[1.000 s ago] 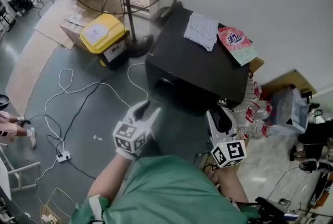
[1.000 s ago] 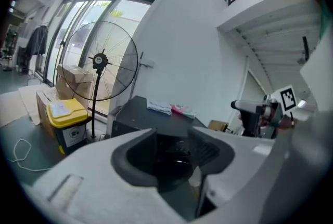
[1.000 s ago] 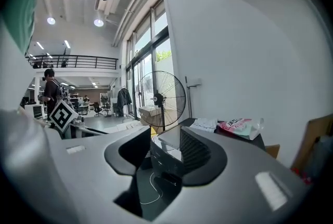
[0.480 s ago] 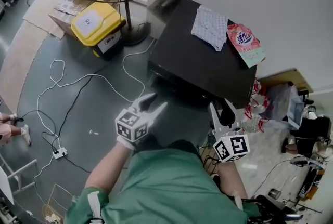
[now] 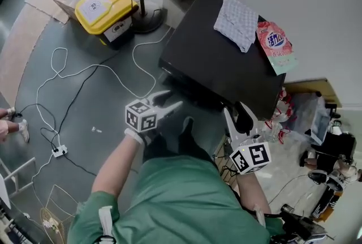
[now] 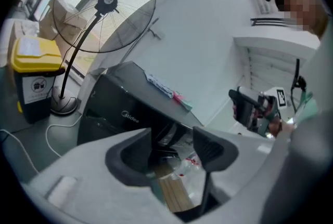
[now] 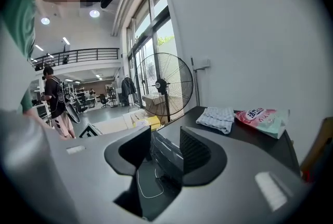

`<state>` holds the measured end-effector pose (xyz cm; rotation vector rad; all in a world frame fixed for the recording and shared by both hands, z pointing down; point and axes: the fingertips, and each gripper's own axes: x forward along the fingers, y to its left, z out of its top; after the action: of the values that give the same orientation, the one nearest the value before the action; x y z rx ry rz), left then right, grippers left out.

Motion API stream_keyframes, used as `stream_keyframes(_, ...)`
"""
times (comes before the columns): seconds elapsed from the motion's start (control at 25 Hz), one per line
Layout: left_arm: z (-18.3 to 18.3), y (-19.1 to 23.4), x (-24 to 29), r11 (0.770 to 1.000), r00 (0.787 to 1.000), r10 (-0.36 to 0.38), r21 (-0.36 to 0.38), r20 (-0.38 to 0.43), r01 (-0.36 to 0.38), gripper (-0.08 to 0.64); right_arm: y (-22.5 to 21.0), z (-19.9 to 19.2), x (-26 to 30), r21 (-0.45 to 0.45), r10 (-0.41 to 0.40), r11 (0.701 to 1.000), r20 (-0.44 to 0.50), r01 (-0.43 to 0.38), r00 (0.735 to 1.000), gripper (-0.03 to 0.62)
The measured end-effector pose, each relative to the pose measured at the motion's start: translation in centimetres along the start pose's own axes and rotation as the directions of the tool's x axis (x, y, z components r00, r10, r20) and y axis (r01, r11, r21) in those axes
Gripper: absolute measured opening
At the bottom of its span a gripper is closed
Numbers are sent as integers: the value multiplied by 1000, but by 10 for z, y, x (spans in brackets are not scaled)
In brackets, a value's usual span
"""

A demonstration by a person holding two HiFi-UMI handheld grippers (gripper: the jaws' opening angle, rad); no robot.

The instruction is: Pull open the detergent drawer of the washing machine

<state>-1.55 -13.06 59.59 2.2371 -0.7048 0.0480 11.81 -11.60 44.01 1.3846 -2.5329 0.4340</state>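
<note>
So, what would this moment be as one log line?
phase: approach | left tool: empty, jaws just opening | right tool: open, empty | washing machine: not yet touched

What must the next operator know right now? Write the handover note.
Left gripper: jaws apart, just been opening, nothing between them; short of the front of the washing machine.
Right gripper: jaws apart, empty, by the machine's near corner, not gripping it.
On top: checked cloth, detergent bag.
Done: nothing; detergent drawer hard to make out, none seen pulled out.
To do: reach the drawer, grip it, pull it open.
</note>
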Motion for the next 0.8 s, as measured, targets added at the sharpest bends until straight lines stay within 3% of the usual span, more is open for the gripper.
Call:
stream_keyframes(0.28,-15,51,33,993,1000,8,-116,2,-8,270,-30,-8,9,8,12,1000,-36,-12,999,164)
stream_keyframes(0.8,-31,87,87,948,992,-122,-290,41,129,345,-56,-23,7,12,-29,999,-87,30,996,164)
